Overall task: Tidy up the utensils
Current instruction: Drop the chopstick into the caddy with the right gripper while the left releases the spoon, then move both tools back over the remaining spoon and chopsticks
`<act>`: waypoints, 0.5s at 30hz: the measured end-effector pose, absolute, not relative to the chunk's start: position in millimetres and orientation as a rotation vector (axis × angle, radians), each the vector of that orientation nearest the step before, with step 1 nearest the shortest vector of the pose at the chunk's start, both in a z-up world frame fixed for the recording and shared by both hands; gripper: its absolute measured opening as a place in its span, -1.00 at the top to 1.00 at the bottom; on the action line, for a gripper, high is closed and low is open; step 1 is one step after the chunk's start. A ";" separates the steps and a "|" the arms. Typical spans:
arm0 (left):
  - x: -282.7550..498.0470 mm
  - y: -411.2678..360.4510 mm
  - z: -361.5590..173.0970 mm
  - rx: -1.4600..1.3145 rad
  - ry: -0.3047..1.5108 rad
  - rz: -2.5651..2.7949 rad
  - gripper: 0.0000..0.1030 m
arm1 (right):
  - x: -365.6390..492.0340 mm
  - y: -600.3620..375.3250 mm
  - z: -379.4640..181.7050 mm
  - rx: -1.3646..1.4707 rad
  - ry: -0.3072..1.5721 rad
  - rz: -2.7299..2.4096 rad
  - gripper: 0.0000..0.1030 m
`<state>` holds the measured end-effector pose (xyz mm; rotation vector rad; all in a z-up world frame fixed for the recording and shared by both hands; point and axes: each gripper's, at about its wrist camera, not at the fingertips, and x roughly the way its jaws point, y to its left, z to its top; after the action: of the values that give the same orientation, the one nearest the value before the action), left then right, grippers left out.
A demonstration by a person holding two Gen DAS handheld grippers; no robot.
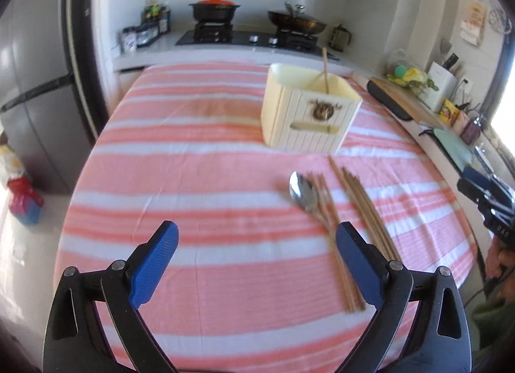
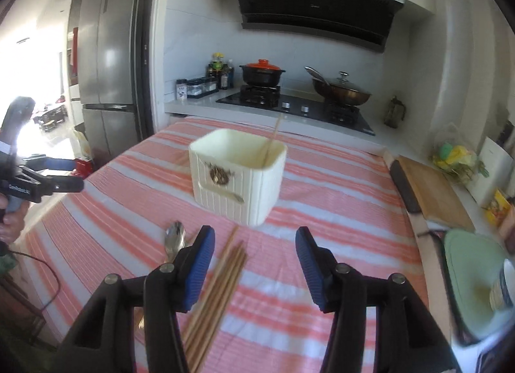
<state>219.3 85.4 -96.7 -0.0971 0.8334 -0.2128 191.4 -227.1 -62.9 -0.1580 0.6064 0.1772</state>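
Note:
A cream ribbed utensil box stands on the pink striped tablecloth, with one chopstick leaning inside it. In front of the box lie a metal spoon and several wooden chopsticks. My left gripper hovers open over the cloth, left of the spoon, with nothing between its blue pads. My right gripper is open above the chopsticks, its pads off them. Each gripper also shows at the other view's edge.
Behind the table runs a counter with a hob, a red-lidded black pot and a lidded wok. A wooden cutting board and a green tray lie along the right. A fridge stands at the left.

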 end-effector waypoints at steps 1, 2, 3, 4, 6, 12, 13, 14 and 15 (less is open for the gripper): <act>207.1 84.5 -106.0 -0.129 0.845 -0.207 -0.91 | 177.7 -232.0 -75.7 -0.128 0.616 0.152 -0.04; 195.7 83.6 -114.7 -0.159 0.851 -0.202 -0.91 | 164.1 -235.7 -87.8 -0.099 0.622 0.125 -0.04; 189.0 83.0 -121.3 -0.179 0.855 -0.193 -0.91 | 151.7 -238.3 -98.3 -0.080 0.624 0.093 -0.04; 183.5 81.1 -126.0 -0.192 0.859 -0.187 -0.91 | 141.0 -239.1 -106.8 -0.075 0.628 0.068 -0.04; 178.0 76.5 -134.7 -0.204 0.879 -0.188 -0.91 | 127.3 -238.9 -119.1 -0.087 0.638 0.053 -0.04; 166.1 68.8 -136.4 -0.194 0.875 -0.167 -0.91 | 107.9 -242.9 -126.2 -0.110 0.608 0.002 -0.04; 166.0 68.1 -136.0 -0.211 0.873 -0.167 -0.91 | 106.1 -243.4 -125.6 -0.095 0.601 0.001 -0.04; 167.2 66.8 -135.4 -0.229 0.874 -0.171 -0.91 | 104.2 -243.2 -125.5 -0.082 0.596 0.002 -0.04; 167.9 65.2 -136.0 -0.240 0.877 -0.173 -0.91 | 101.8 -243.5 -125.6 -0.074 0.592 0.004 -0.04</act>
<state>167.9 65.2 -136.0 -0.2400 0.8769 -0.1731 101.8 -243.5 -125.6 -0.0737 0.5918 0.0043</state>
